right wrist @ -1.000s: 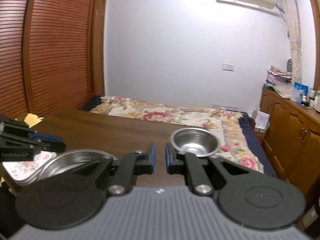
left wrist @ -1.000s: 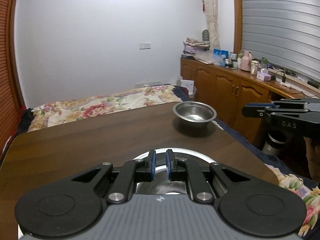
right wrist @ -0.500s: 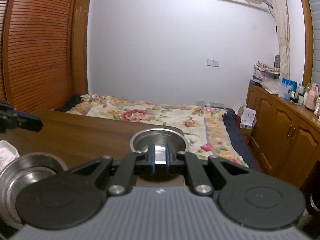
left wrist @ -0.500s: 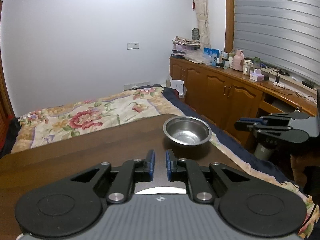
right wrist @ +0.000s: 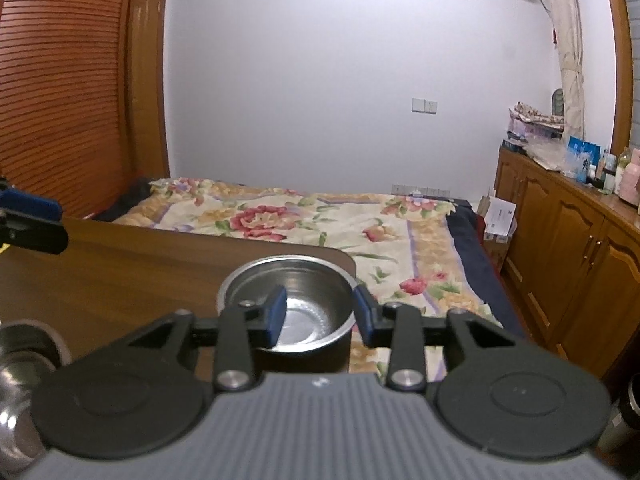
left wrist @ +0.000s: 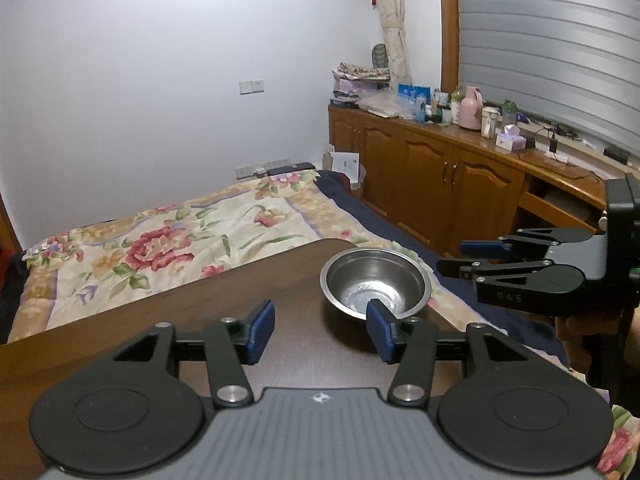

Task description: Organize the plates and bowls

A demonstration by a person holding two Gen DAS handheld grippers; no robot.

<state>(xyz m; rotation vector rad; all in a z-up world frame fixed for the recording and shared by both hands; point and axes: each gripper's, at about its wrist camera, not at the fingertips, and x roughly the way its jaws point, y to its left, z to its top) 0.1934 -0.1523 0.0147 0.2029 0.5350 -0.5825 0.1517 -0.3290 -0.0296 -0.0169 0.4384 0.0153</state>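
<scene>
A small steel bowl (left wrist: 375, 285) stands upright near the far right corner of the dark wooden table (left wrist: 168, 312); it also shows in the right wrist view (right wrist: 296, 296). My left gripper (left wrist: 320, 332) is open and empty, just short of the bowl, its right pad overlapping the bowl's near rim. My right gripper (right wrist: 320, 314) is open, its fingers straddling the bowl's right rim, not closed on it. It also shows in the left wrist view (left wrist: 464, 258), to the right of the bowl. A larger steel dish (right wrist: 20, 396) lies at the lower left.
The table's far edge (right wrist: 200, 240) borders a bed with a floral cover (right wrist: 304, 216). Wooden cabinets (left wrist: 440, 184) with clutter on top run along the right wall. A slatted wooden door (right wrist: 60, 80) is on the left.
Both grippers have opened from nearly shut. Both have moved forward toward the small bowl; the right one now straddles its rim. The large dish has dropped out of the left wrist view.
</scene>
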